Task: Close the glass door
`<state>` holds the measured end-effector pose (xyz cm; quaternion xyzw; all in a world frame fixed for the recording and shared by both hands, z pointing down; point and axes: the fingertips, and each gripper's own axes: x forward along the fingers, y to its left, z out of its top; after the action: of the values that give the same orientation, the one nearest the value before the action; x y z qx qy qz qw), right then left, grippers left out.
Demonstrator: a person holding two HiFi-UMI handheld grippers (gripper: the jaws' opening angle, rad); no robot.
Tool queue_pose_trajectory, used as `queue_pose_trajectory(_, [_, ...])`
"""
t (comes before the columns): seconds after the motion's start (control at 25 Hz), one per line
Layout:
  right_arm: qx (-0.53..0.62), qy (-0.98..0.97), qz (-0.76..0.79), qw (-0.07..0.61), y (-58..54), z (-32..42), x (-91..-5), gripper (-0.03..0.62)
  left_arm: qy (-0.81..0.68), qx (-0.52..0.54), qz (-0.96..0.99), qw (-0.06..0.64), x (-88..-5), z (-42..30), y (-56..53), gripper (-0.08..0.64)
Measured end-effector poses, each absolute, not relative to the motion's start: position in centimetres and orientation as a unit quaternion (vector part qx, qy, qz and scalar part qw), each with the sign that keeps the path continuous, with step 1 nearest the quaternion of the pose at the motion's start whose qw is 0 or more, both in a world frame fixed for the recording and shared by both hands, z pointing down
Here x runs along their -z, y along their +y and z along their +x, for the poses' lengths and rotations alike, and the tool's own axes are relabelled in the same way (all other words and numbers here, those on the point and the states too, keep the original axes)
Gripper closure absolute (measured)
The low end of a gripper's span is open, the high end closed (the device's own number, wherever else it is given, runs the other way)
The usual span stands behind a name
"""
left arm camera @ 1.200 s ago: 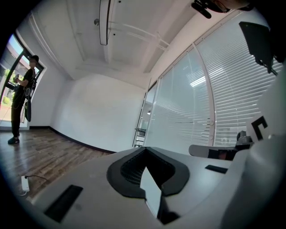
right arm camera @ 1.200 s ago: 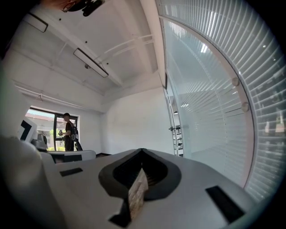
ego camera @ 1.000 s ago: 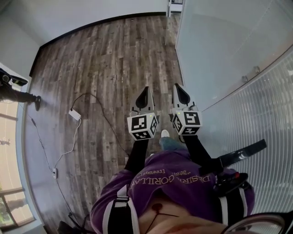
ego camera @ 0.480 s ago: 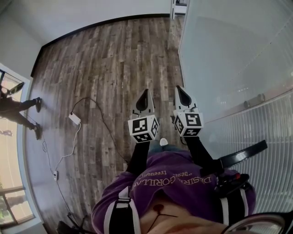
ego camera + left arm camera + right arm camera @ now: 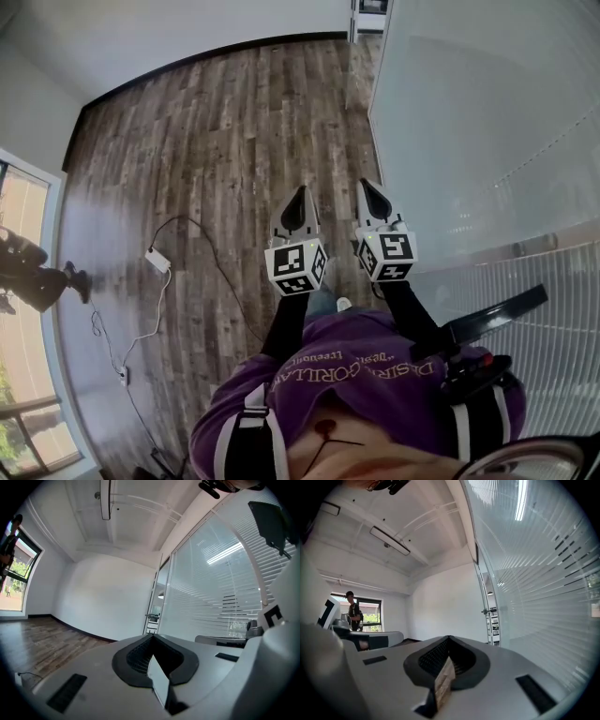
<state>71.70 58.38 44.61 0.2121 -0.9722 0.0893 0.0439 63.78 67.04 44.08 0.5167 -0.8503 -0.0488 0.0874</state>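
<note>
Far ahead: glass door (image 5: 157, 606), at end of glass wall (image 5: 469, 112), looks open. left hand-held gripper (image 5: 298, 195) and right hand-held gripper (image 5: 372, 187) pinched tight, holding nothing, beside glass wall. Best: get close first, then push door slowly with closed tips.

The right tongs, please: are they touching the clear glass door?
Apart: the right gripper view shows the right tongs pointing at the clear glass door far ahead.
</note>
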Motion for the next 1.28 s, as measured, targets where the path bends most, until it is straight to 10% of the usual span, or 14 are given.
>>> queue_pose_trajectory(1.28, [-0.083,-0.965,0.248,0.036,42.8,50.8,-44.6,0.595,-0.831,0.059,0.545,0.099,-45.4,42.9,50.9,0.560])
